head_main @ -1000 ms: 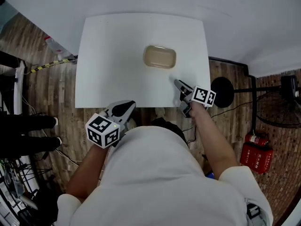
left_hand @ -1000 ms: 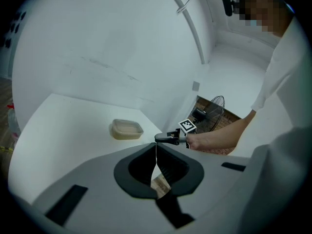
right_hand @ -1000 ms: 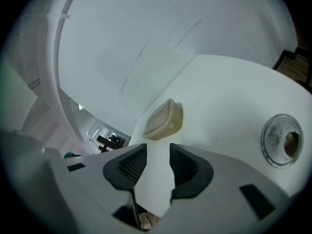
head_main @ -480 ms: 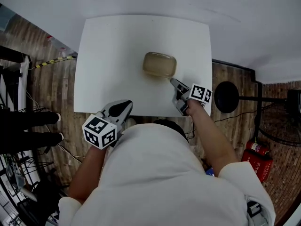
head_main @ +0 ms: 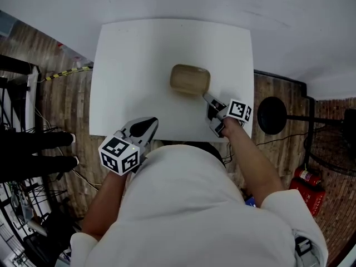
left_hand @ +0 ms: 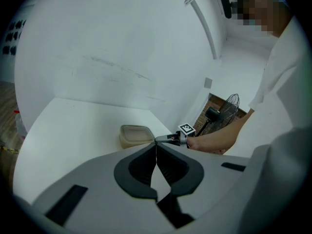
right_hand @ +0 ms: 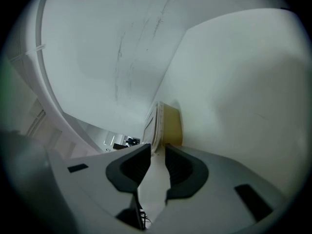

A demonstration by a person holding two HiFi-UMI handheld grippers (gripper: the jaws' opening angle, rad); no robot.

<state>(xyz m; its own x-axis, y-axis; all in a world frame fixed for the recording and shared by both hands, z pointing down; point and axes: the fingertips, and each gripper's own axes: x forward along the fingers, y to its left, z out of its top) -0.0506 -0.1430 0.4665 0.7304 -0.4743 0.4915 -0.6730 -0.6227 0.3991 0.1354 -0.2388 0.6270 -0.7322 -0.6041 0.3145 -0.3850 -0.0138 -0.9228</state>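
A tan container with a pale lid [head_main: 189,80] sits on the white table [head_main: 133,71], right of its middle. My right gripper [head_main: 208,98] reaches it from the front right, turned on its side. In the right gripper view its jaws stand a little apart, and my right gripper [right_hand: 157,147] has its tips at the rim of the container [right_hand: 169,123]. My left gripper [head_main: 149,122] hovers at the table's front edge, well short of the container. In its own view my left gripper [left_hand: 156,144] is shut with nothing in it, and the container [left_hand: 136,134] lies beyond.
A white wall runs behind the table. On the wooden floor to the right stand a black round fan base [head_main: 271,114] and a red fire extinguisher [head_main: 305,182]. The fan [left_hand: 222,113] shows in the left gripper view. Dark stands and cables crowd the left side [head_main: 22,149].
My right gripper has moved forward and left to the container's corner, rolled onto its side, and its jaws have narrowed. The left gripper has barely moved.
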